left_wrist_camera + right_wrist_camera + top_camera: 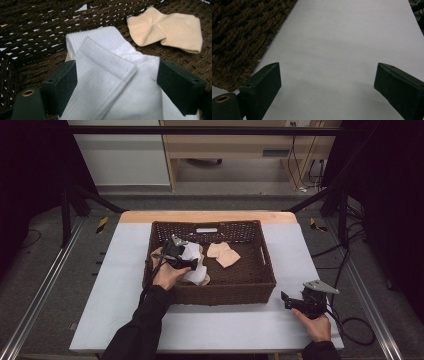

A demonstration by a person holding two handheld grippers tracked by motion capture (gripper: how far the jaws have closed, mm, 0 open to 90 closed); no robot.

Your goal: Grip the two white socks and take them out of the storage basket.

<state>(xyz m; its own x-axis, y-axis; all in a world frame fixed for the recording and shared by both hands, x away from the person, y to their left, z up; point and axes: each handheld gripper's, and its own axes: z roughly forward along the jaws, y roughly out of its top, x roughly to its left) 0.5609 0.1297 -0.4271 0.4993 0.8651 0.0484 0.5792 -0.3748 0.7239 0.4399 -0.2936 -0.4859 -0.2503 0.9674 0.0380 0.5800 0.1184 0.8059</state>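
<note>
White socks (110, 82), folded, lie in wicker basket (260, 285) between spread jaws of left gripper (116, 77) for depositing; right gripper (327, 82) idles, jaws apart.

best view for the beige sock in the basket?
Left gripper view: the beige sock lies large and sharp on the weave of the basket, folds visible. High view shows it small, right of the white socks. Right gripper view catches just a basket corner.

I'm seeing the basket (215, 292) walls hemming in my left gripper (116, 82), with the white socks (110, 82) lying between its jaws and the beige sock (166, 30) beyond. My right gripper (327, 82) is facing bare bench (352, 37), basket wall alongside.
</note>
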